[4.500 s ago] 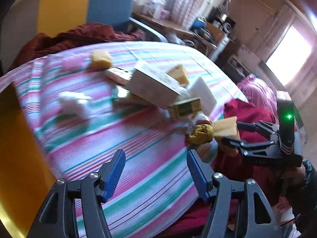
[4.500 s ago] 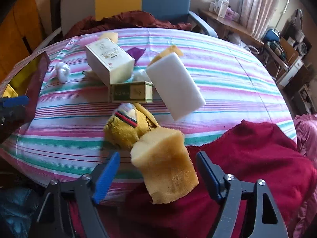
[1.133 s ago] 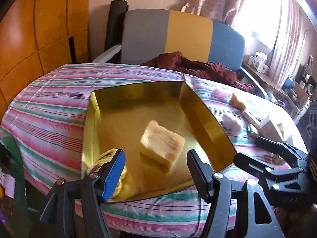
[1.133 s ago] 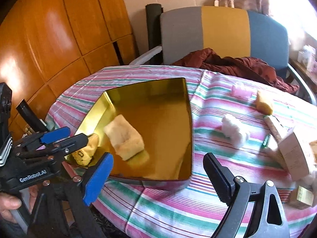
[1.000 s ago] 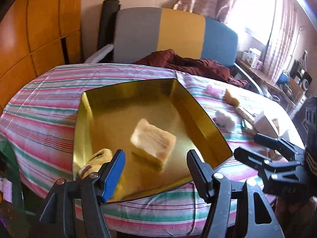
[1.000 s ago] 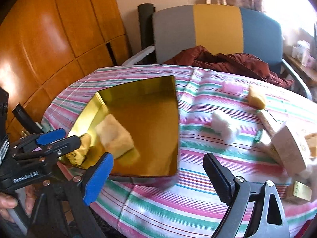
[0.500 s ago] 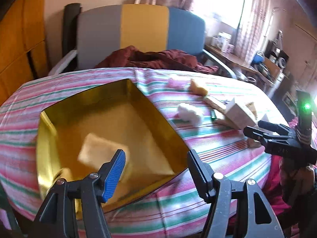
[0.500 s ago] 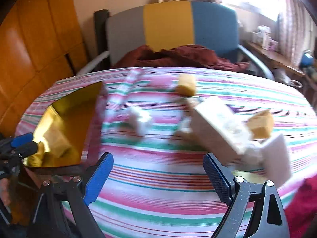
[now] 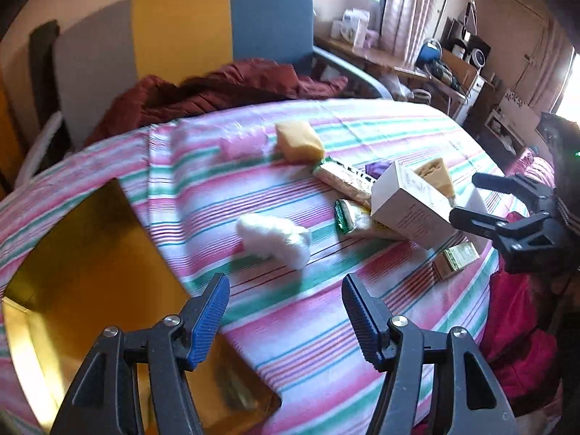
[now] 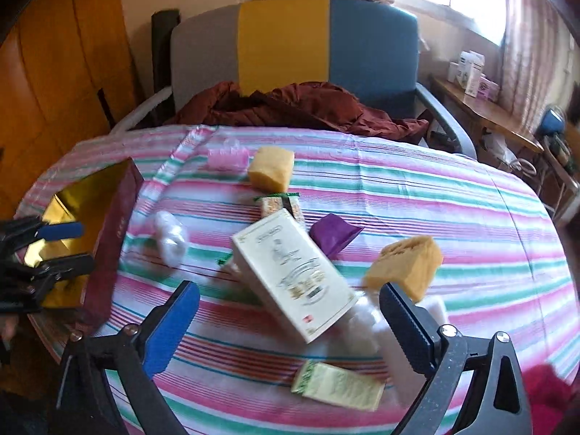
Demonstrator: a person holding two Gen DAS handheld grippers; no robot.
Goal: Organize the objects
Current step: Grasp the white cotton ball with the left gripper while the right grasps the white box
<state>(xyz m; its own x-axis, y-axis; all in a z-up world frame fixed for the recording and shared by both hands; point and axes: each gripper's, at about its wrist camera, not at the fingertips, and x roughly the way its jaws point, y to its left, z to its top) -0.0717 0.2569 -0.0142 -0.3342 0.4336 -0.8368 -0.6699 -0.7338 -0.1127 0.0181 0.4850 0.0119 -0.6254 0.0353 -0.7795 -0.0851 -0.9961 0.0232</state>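
My left gripper point(image 9: 286, 311) is open and empty above the striped cloth, with a white fluffy ball point(image 9: 275, 239) just ahead of its fingertips. The gold tray point(image 9: 90, 272) lies to its left. My right gripper point(image 10: 290, 326) is empty and its jaws are opening wide over a tilted white carton point(image 10: 293, 275), which they do not touch. Close by lie a yellow sponge point(image 10: 406, 264), a small gold box point(image 10: 337, 386), a purple wrapper point(image 10: 333, 233) and a snack bar point(image 10: 279, 204). Farther back sit another sponge point(image 10: 272, 172) and a pink packet point(image 10: 226, 156).
A grey, yellow and blue chair point(image 10: 290, 43) with dark red cloth point(image 10: 290, 108) heaped on its seat stands behind the round table. Red fabric point(image 9: 518, 326) drapes the near right edge. Wood panelling point(image 10: 54, 72) is on the left, and a cluttered side shelf point(image 9: 435, 65) on the right.
Both grippers swung right, away from the gold tray holding a sponge and a plush toy, toward the cluttered objects. The right jaws stand a little wider.
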